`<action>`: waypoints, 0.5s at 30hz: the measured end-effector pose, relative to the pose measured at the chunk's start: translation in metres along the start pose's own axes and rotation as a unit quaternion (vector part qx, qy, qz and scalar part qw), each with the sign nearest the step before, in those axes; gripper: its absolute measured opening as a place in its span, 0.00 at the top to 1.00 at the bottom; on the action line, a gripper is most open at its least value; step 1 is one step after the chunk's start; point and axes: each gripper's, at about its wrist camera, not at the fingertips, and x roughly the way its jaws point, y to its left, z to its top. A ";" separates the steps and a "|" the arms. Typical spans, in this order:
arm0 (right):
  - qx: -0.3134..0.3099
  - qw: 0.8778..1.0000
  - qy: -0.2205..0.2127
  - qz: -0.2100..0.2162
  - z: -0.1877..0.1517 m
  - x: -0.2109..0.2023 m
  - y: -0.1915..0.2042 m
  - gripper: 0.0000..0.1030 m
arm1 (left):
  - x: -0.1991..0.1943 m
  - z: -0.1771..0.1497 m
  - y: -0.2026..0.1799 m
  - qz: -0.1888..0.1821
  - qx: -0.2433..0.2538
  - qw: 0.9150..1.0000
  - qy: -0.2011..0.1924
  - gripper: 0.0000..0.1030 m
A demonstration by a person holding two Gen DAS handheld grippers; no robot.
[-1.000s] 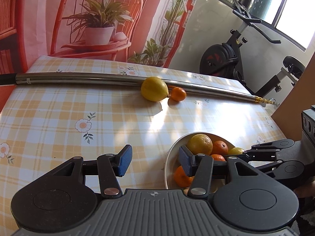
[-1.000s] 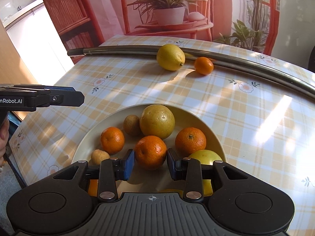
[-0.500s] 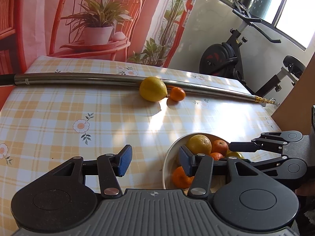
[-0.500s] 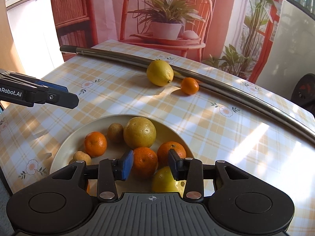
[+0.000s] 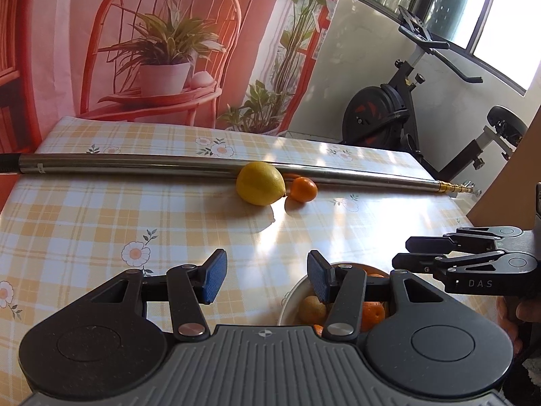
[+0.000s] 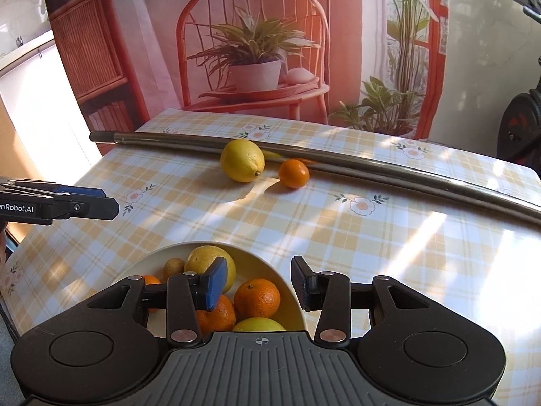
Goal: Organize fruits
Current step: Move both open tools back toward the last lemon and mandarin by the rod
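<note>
A yellow lemon and a small orange lie side by side on the checked tablecloth, against a metal pole. Near the front, a cream bowl holds several oranges, a large yellow fruit and a brown kiwi. My right gripper hovers over the bowl, open, with nothing between its pads. Left of the bowl and above the cloth, my left gripper is open and empty.
The long metal pole lies across the far part of the table. An exercise bike stands beyond the table's right corner. A printed backdrop hangs behind the far edge. Bare cloth stretches between the bowl and the lemon.
My right gripper let go of an orange in the bowl, then rose and drew back from it. The orange stays in the bowl. The left gripper has barely moved.
</note>
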 end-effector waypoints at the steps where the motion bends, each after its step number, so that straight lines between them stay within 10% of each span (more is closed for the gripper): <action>1: 0.001 1.000 -0.002 -0.002 0.002 0.000 -0.003 0.62 | 0.002 0.002 -0.002 -0.001 0.003 1.000 -0.001 0.47; 15: 0.047 0.998 -0.044 -0.016 0.027 0.009 -0.062 0.62 | 0.070 0.045 -0.054 -0.008 0.072 0.997 0.003 0.47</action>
